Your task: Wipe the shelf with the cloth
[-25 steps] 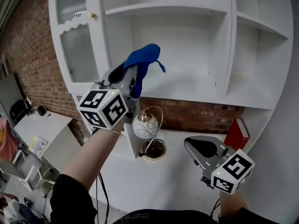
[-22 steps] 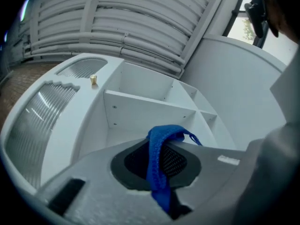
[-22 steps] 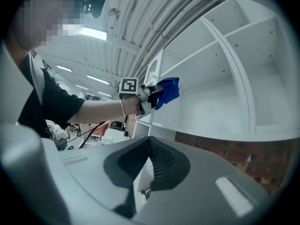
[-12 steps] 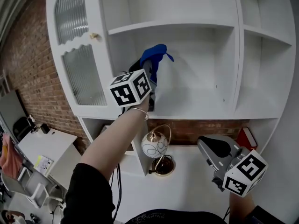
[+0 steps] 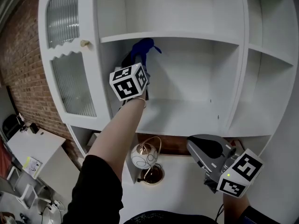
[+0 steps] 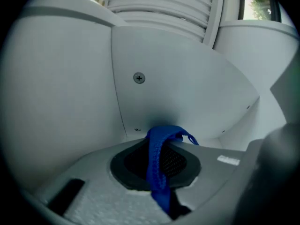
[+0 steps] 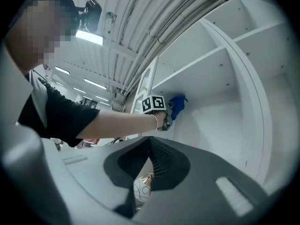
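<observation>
Left claw [image 5: 138, 62] high inside cabinet, pinching blue cloth [image 5: 142, 47] — cloth at back left corner, just under upper board, well above shelf [image 5: 187, 118]. Right claw [image 7: 151, 159] pressed together — low over worktop [image 5: 177, 185], near lamp [image 5: 141, 155].

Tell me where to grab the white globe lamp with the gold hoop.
Likely the thin gold hoop arching over the white globe lamp, taken from the right where it stands clear. The globe is round and smooth, so jaws may slip; the hoop is narrow.
</observation>
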{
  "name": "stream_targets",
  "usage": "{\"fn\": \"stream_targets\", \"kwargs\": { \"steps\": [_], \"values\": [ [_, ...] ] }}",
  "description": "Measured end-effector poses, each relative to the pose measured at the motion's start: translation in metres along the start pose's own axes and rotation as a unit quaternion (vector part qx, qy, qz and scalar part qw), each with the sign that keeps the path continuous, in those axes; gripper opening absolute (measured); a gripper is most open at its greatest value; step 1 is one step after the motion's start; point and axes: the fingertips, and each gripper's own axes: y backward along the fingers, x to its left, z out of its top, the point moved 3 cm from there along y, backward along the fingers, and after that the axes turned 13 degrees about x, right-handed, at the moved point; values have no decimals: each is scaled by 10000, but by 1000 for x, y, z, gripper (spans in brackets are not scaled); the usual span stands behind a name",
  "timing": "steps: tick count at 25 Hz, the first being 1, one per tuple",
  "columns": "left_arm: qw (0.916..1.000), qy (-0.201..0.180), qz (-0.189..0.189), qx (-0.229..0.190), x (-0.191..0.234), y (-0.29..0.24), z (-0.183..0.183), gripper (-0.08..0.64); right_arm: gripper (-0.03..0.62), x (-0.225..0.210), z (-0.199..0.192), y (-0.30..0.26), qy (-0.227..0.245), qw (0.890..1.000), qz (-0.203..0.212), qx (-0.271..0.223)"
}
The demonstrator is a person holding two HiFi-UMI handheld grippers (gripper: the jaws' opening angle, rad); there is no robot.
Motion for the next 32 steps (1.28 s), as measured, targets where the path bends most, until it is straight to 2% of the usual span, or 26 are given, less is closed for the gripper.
{"fn": "stream_targets", "kwargs": {
  "steps": [2, 4, 6, 12, 16, 19, 24, 27, 32],
  "values": [
    [9994, 221, 17, -261, 7, -3, -6, 14, 8, 7, -7, -7, -62, 9999, 151, 16],
    [9980, 577, 10, -273, 14, -8, -16, 14, 8, 10, -13, -13, -55, 9996, 234, 146],
    [9975, 658, 50, -240, 18, -16, -16, 14, 8, 7, -9, -16, 26, 9996, 215, 157],
    [9994, 299, 144, 92, 21, -34, -26, 11, 9, -1, -15, -10, 54, 9997, 136, 192],
    [9998, 100, -13, 165, 12, -48, -26, 11, 8, -8, -14, -6, 80, 9997, 76, 217],
    [9996, 22, -72, 264, 6, -56, -28, 11, 8, -12, -14, -5, 87, 9997, 58, 236],
    [9990, -105, 48, 427, 4, -65, -29, 11, 9, -20, -14, -4, 95, 9998, 97, 131],
    [9981, -309, -31, 541, -1, -68, -34, 11, 8, -22, -19, -4, 11, 9999, 124, 58],
    [9964, -316, -101, 776, -11, -70, -49, 11, 9, -23, -32, -8, -96, 9997, 190, 85]
  ]
}}
